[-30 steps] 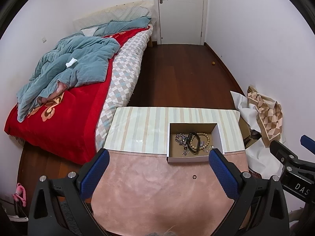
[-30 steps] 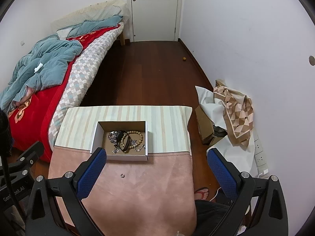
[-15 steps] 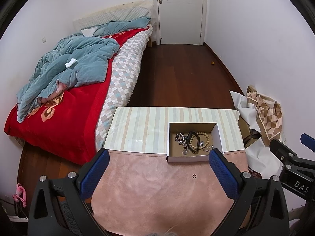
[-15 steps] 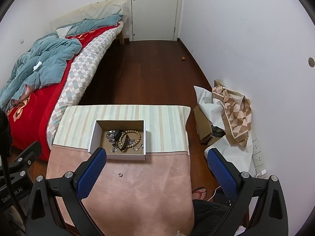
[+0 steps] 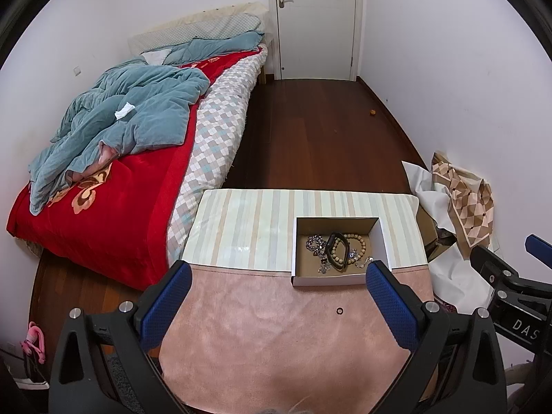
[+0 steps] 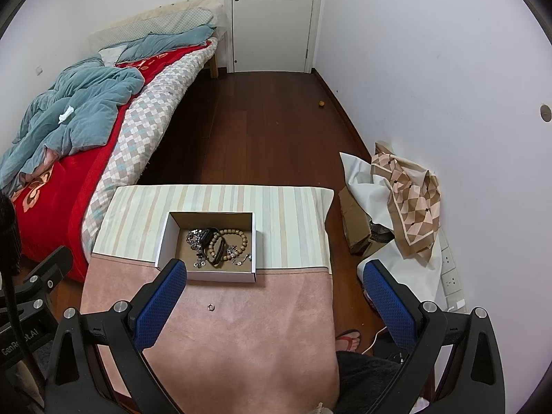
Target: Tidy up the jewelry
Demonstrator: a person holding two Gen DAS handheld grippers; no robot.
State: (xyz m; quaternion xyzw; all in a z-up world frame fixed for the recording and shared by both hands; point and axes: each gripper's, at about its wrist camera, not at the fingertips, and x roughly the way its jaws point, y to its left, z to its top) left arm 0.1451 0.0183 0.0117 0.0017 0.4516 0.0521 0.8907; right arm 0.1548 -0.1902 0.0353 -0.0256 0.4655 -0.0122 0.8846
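Observation:
A white cardboard box (image 5: 300, 241) (image 6: 165, 238) stands on the table where the striped cloth meets the pink cloth. In it lie a wooden bead bracelet (image 5: 357, 246) (image 6: 238, 239), a black band (image 5: 332, 250) (image 6: 208, 246) and silver chains (image 5: 314, 243) (image 6: 194, 238). A small ring (image 5: 339, 311) (image 6: 210, 307) lies alone on the pink cloth just in front of the box. My left gripper (image 5: 277, 305) is open and empty, above the pink cloth. My right gripper (image 6: 274, 305) is open and empty, right of the ring.
The table (image 5: 241, 224) (image 6: 293, 224) has a striped cloth at the back and a pink cloth (image 5: 276, 345) in front. A bed (image 5: 120, 172) lies to the left. Crumpled paper and cardboard (image 6: 396, 200) lie on the floor to the right. A foot in a sandal (image 6: 348, 339) shows by the table.
The right gripper has drifted slightly left and back, so the box and ring sit a little lower left in its view. The left gripper has barely moved. Both stay open.

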